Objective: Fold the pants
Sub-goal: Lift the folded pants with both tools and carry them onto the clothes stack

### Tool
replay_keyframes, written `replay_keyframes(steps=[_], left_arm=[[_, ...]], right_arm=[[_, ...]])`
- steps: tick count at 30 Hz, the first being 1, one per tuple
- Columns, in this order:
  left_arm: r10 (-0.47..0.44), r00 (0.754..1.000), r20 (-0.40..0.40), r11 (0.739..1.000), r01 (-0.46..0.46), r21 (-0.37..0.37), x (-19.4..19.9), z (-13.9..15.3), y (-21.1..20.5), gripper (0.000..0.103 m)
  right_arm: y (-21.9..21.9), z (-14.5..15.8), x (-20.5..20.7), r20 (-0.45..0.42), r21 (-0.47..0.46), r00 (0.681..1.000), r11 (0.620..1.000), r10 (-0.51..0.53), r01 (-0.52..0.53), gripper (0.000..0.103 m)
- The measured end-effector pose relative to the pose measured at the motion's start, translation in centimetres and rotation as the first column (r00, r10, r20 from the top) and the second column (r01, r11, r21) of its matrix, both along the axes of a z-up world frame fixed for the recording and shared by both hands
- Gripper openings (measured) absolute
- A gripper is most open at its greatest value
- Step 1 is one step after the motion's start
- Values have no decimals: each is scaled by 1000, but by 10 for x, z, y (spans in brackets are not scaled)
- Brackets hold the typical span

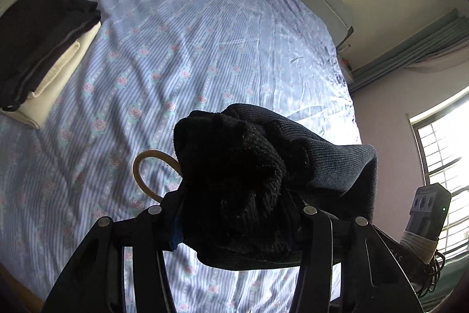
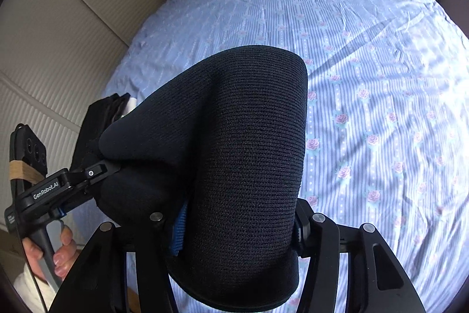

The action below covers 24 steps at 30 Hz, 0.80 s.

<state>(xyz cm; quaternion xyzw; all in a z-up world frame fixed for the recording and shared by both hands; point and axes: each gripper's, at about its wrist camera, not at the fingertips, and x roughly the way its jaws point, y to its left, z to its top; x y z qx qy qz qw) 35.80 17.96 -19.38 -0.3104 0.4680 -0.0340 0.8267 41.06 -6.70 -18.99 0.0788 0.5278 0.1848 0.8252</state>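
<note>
The black knit pants (image 1: pixel 234 181) hang bunched in my left gripper (image 1: pixel 234 213), which is shut on them above the bed. In the right wrist view the same pants (image 2: pixel 246 151) drape thickly over my right gripper (image 2: pixel 237 225), which is shut on them; its fingertips are hidden by the cloth. The left gripper (image 2: pixel 96 175) shows at the left of that view, pinching the pants' other end, held by a hand. The right gripper's body (image 1: pixel 425 219) shows at the right of the left wrist view.
The bed with a blue floral striped sheet (image 1: pixel 190 49) lies below. A stack of folded clothes, black on cream (image 1: pixel 44 49), sits at the bed's left edge. A padded wall (image 2: pixel 58 34) borders the bed. A window (image 1: pixel 445 160) is at the right.
</note>
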Motion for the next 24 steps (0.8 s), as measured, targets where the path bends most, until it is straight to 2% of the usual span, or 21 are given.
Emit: replay_keyframes(steps=[7, 13, 17, 24], left_arm=[[82, 988, 135, 995, -88, 40, -74, 74, -16, 49], [142, 968, 205, 985, -159, 67, -127, 117, -10, 49], [158, 957, 244, 980, -182, 82, -154, 136, 14, 49], [181, 931, 316, 974, -215, 76, -188, 145, 97, 49]], right_arm=[[-13, 72, -57, 122, 35, 991, 997, 60, -65, 55], [-14, 113, -98, 210, 80, 971, 988, 111, -131, 55], [3, 131, -117, 248, 118, 961, 981, 118, -151, 55], [69, 153, -143, 309, 107, 935, 971, 173, -215, 55]])
